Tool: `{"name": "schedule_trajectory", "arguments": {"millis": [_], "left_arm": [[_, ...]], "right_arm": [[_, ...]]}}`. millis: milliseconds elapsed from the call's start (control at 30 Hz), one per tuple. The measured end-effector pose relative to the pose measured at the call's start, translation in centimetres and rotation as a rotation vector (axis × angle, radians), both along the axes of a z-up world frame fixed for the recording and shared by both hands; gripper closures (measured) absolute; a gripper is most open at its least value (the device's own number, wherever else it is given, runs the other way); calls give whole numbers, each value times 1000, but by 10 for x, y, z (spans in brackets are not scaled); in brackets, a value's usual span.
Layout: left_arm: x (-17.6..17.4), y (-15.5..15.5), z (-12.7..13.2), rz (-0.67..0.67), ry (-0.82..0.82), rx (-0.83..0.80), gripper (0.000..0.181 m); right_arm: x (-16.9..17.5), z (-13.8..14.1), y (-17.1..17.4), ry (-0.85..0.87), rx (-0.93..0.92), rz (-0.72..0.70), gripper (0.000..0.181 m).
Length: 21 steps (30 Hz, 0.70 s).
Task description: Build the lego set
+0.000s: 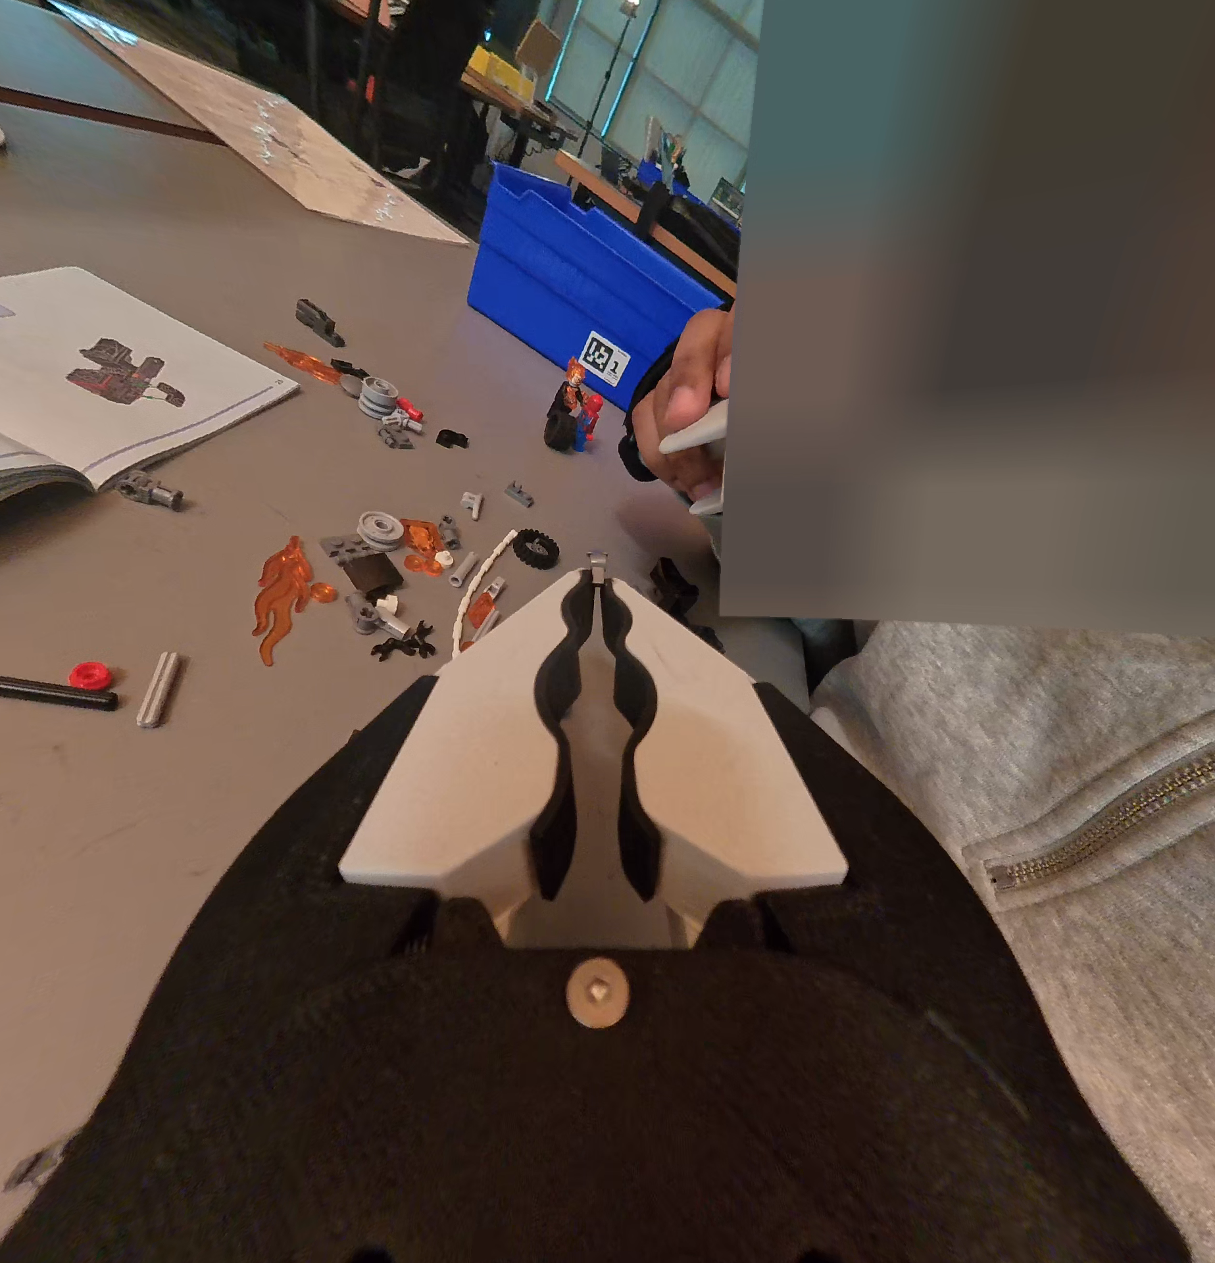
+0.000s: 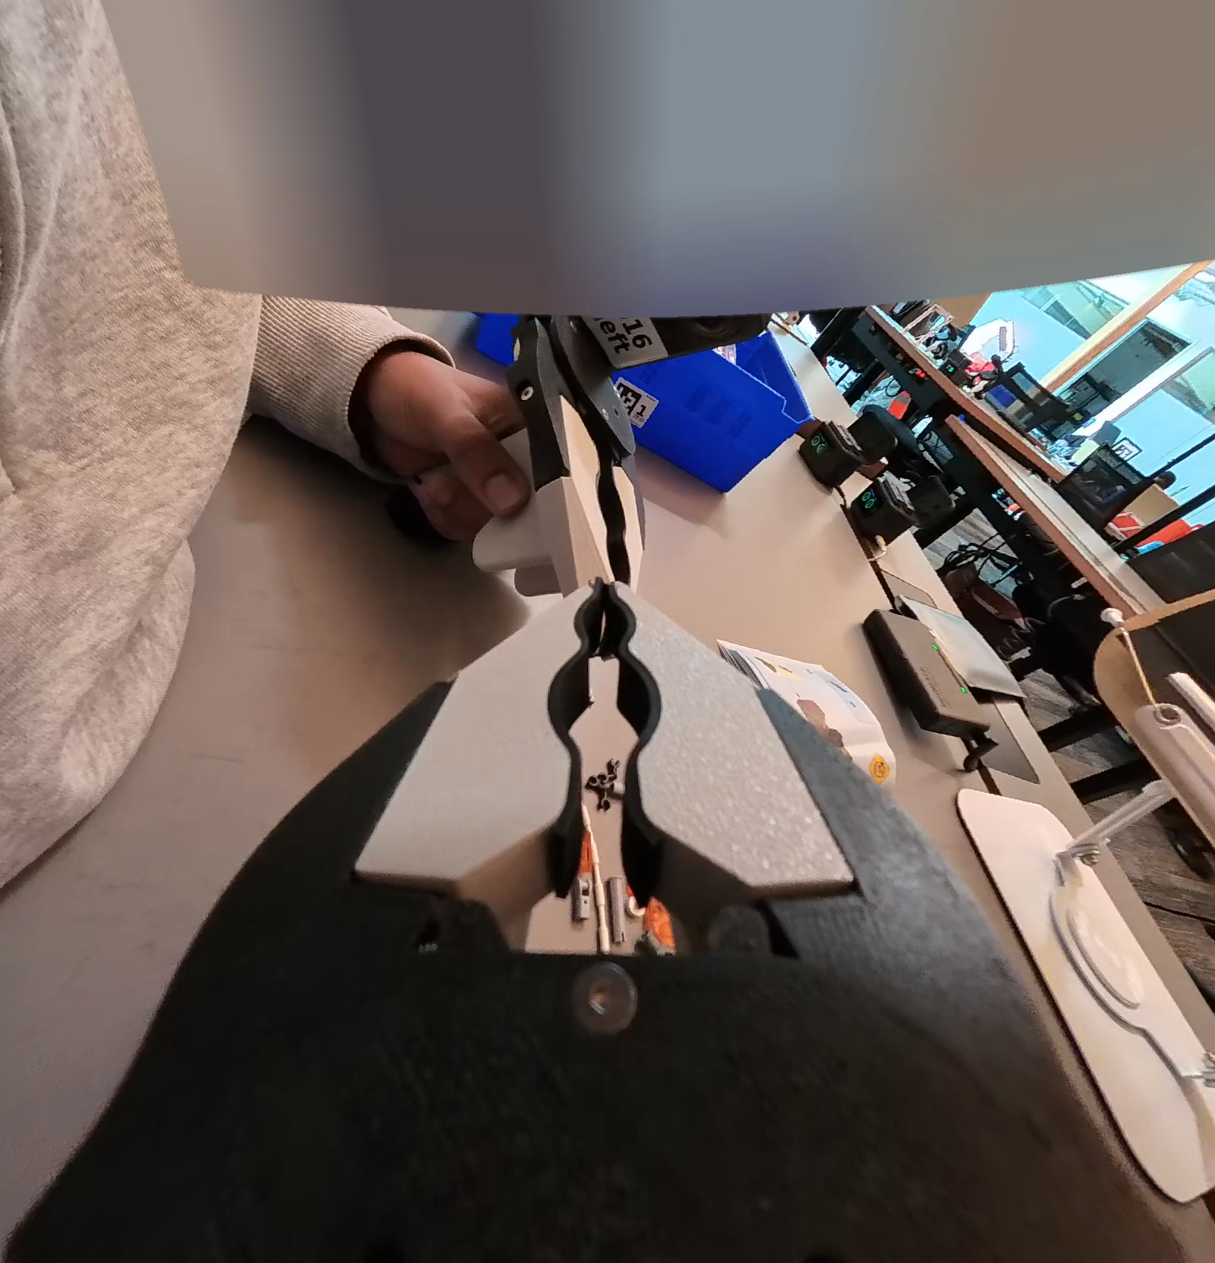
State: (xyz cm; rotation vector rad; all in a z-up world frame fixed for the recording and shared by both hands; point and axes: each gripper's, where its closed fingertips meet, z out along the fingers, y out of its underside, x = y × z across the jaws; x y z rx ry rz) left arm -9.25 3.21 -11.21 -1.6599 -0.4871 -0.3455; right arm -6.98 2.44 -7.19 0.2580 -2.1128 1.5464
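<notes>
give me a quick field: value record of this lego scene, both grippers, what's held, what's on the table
left gripper: shut on small grey piece
right gripper: shut at the tips, held thing not discernible
loose parts: orange flame piece, black tyre, red round stud
minifigures: two, standing by blue bin
instruction booklet: open, far left
surface: grey table

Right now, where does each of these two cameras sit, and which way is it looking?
Left wrist view: sits on the left claw, which pinches a small grey piece; looks over loose lego parts on the table; a grey sleeve shows.
Right wrist view: sits on the right claw, shut; faces the other claw and the hand holding it.
Both show the blue bin.
</notes>
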Motion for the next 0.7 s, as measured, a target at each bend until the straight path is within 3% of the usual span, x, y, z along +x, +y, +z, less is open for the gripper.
{"name": "schedule_trajectory", "arguments": {"millis": [367, 700], "left_arm": [[-7, -5, 5, 36, 0, 28, 181], [-31, -24, 18, 162, -54, 139, 181]], "right_arm": [[-3, -5, -1, -1, 21, -11, 181], [-36, -36, 6, 5, 175, -173, 181]]}}
